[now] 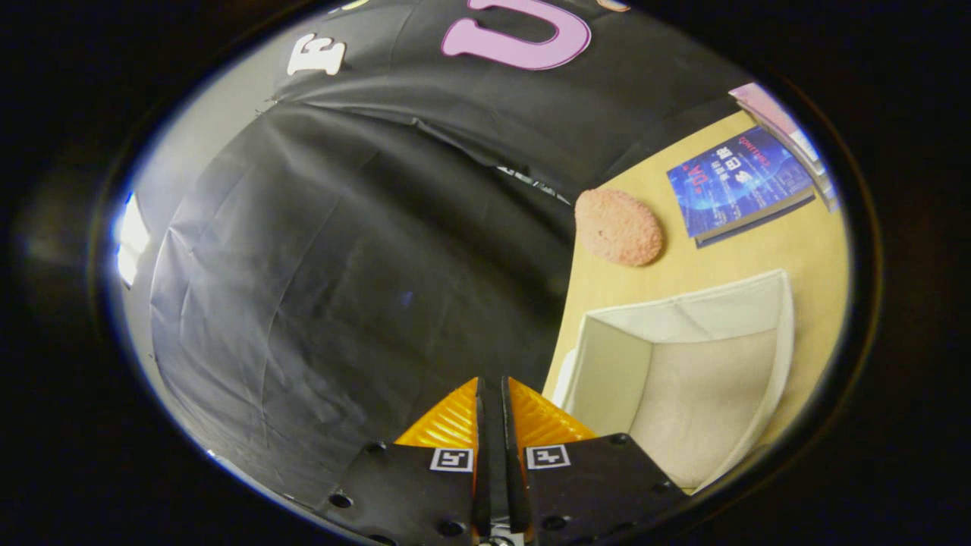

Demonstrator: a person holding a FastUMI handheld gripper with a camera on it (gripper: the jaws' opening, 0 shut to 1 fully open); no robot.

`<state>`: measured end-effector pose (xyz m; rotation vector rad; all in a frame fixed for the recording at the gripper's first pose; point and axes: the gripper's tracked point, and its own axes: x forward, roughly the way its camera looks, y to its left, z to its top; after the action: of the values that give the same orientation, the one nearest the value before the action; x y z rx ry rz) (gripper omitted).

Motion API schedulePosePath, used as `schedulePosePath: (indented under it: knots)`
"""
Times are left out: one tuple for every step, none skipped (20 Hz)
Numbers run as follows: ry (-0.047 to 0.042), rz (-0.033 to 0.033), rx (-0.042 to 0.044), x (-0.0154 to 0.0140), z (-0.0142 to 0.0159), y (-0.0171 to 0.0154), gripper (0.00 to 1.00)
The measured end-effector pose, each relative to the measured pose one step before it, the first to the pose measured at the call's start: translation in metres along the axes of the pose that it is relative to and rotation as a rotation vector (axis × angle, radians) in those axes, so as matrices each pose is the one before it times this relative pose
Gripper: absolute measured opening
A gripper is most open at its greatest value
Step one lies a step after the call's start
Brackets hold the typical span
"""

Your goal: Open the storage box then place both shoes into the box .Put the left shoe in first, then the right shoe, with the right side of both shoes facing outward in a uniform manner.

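Tongs (493, 394) closed, empty, beside storage box (607, 364)

Dim light is cast overall; a blown-out glare (130, 241) is seen beside the dark wall cloth (341, 303). The desk (766, 250) is warmly lit. Edges are bent and softened by fisheye distortion.

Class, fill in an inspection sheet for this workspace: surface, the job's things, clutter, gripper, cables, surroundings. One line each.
Surface: pale yellow wooden tabletop.
Job's things: white fabric storage box, open on top, nothing inside; no shoes seen.
Clutter: pink fuzzy oval pad beyond the box; blue-covered book beside it; pale stacked books past that.
Gripper: gripper fingers closed together, holding nothing, beside the box.
Cables: nothing seen.
Surroundings: black cloth booth wall, bright light at its edge.
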<state>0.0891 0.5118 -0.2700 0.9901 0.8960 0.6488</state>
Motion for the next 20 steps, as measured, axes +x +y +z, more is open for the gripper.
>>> schedulePosePath:
  knots:
    - [-0.00450, -0.00450, -0.00305, -0.00778, 0.00432, -0.00577, 0.11]
    - [-0.00586, -0.00816, -0.00040, -0.00875, 0.00297, -0.00778, 0.11]
    - [-0.00494, -0.00760, 0.00071, -0.00857, 0.00434, -0.00711, 0.11]
    - [-0.00416, -0.00869, -0.00006, -0.00876, 0.00298, -0.00605, 0.11]
    - [-0.00523, -0.00730, -0.00317, -0.00983, 0.00459, -0.00666, 0.11]
    - [-0.00411, -0.01012, -0.00819, -0.01125, 0.00343, -0.00804, 0.11]
    - [-0.00653, -0.01557, -0.01399, -0.01050, 0.00423, -0.00977, 0.11]
    - [-0.00674, -0.01672, -0.01712, -0.00949, 0.00223, -0.01071, 0.11]
    - [-0.00300, -0.01988, -0.01626, -0.00986, 0.00217, -0.01138, 0.11]
    - [0.00059, -0.01962, -0.01531, -0.01123, -0.00185, -0.01013, 0.11]
    - [0.00308, -0.02525, -0.01634, -0.00994, -0.00142, -0.01336, 0.11]
    - [0.00427, -0.02523, -0.01692, -0.00954, -0.00473, -0.01267, 0.11]
    - [0.00465, -0.02337, -0.01422, -0.00885, -0.00439, -0.01380, 0.11]
    - [0.00366, -0.02063, -0.00686, -0.00847, -0.00627, -0.01216, 0.11]
    - [0.00328, -0.02401, 0.00042, -0.00687, -0.00500, -0.01304, 0.12]
    - [0.00426, -0.02623, 0.00335, -0.00634, -0.00630, -0.01377, 0.12]
    - [0.00286, -0.02495, 0.00277, -0.00705, -0.00599, -0.01399, 0.12]
    - [0.00272, -0.02740, 0.00156, -0.00712, -0.00751, -0.01247, 0.12]
    - [0.00471, -0.02397, 0.00100, -0.00420, -0.00743, -0.01423, 0.11]
    - [0.00784, -0.02200, 0.00198, -0.00475, -0.00841, -0.00938, 0.11]
